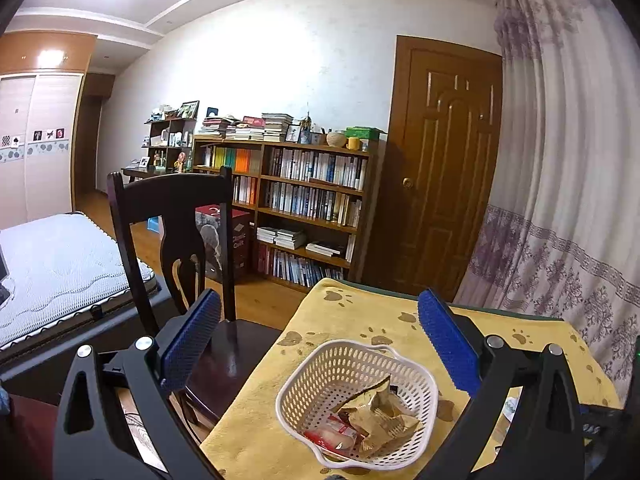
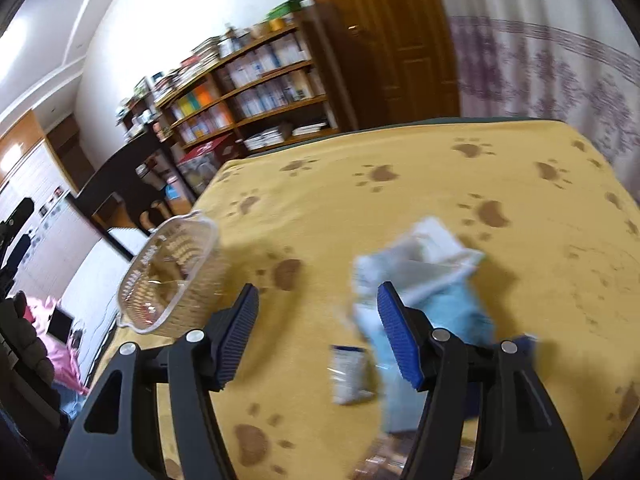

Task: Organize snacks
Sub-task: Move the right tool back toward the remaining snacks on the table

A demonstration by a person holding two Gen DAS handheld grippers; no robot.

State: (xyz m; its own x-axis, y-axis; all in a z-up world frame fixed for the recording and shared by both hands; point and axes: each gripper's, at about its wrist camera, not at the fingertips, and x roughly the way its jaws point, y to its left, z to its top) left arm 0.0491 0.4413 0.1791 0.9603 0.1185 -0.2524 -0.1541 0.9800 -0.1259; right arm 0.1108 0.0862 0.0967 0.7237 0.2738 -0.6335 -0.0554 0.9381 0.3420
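A white perforated basket [image 1: 420,384] sits on the yellow paw-print cloth [image 1: 344,316] and holds a crumpled gold wrapper [image 1: 376,412] and a red-and-white packet [image 1: 334,434]. My left gripper [image 1: 318,318] hangs open above and behind it, holding nothing. In the blurred right wrist view the basket [image 2: 172,276] is at the left. My right gripper [image 2: 318,304] is open over the cloth [image 2: 400,200]. A light blue and white snack bag [image 2: 424,276] lies by its right finger, and a small white packet [image 2: 350,374] lies between the fingers, lower down.
A dark wooden chair [image 1: 176,240] stands against the table's left side. A mattress [image 1: 60,268] is farther left. A bookshelf [image 1: 308,200], a brown door [image 1: 444,160] and a patterned curtain [image 1: 560,180] stand behind the table.
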